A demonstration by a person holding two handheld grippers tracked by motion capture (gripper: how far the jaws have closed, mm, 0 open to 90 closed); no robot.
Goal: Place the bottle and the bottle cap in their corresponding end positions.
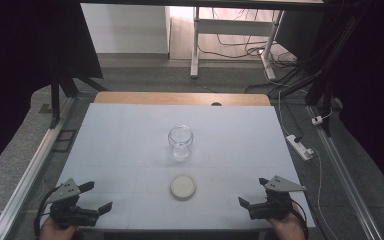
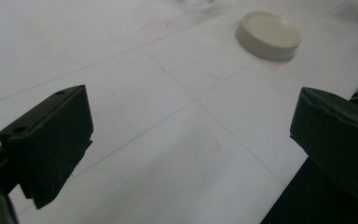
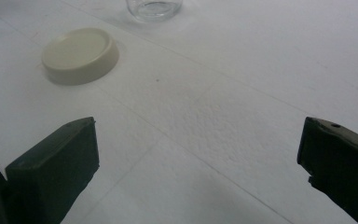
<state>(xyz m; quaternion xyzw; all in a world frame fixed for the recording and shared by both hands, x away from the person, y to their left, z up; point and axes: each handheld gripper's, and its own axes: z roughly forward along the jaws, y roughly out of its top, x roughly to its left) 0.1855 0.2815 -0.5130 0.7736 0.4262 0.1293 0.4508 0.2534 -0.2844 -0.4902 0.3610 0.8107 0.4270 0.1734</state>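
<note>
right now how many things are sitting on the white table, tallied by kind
clear glass jar, standing upright with no lid on: 1
round cream lid, lying flat on the white table just nearer the person than the jar: 1
total: 2

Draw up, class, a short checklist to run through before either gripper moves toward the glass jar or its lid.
1. Left gripper open, holding nothing: ok.
2. Right gripper open, holding nothing: ok.
3. Clear round glass jar upright on the white table: ok.
4. Cream round plastic lid lying flat, apart from the jar: ok.
5. Bare table between each gripper and the lid: ok.
6. Jar empty: cannot tell.
</note>
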